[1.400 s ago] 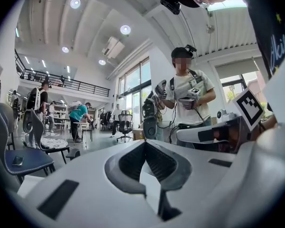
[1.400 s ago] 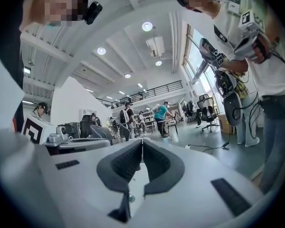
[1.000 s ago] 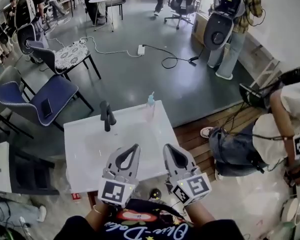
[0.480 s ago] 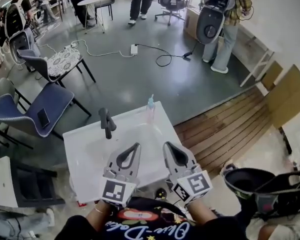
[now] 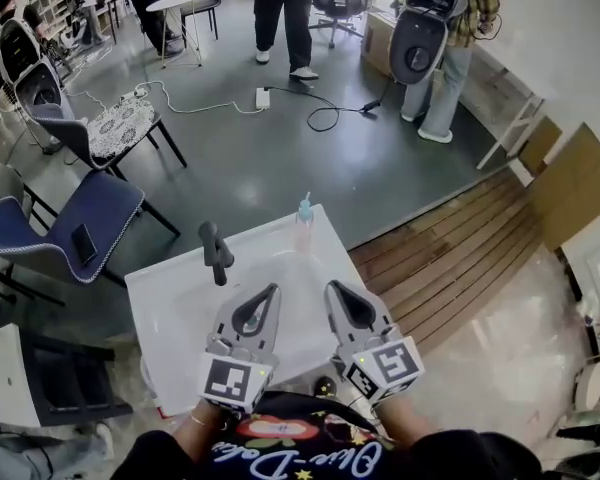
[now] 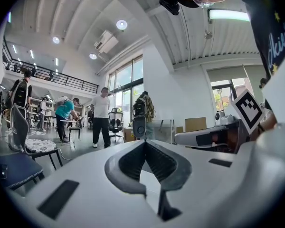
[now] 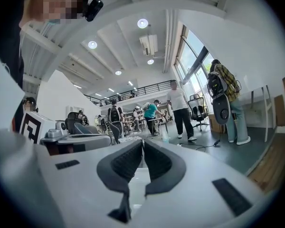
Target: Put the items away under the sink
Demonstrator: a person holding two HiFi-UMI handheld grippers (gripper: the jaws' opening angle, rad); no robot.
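The white surface [image 5: 170, 298] is bounded by grey floor on its far and left sides and by a strip of wooden floor [image 5: 450, 258] on its right. Open room is left all along that right edge and beyond the far edge. Two chairs are set to the left, well apart from the surface: a blue one [image 5: 70, 223] and a patterned one [image 5: 120, 123] behind it.

Two tools are held side by side over the near half of the surface, both pointing away from the person. The left tool [image 5: 272, 291] is seen with its jaws pressed together and nothing between them. The right tool [image 5: 332, 288] is likewise closed and empty.

One black faucet [image 5: 215, 251] is mounted near the far left part of the surface. One bottle [image 5: 303, 218], apparently clear with a blue top, stands upright at the far edge, beyond both tools and apart from them.

Several people are seen standing far off in the room, and a cable [image 5: 320, 108] is strewn across the floor.
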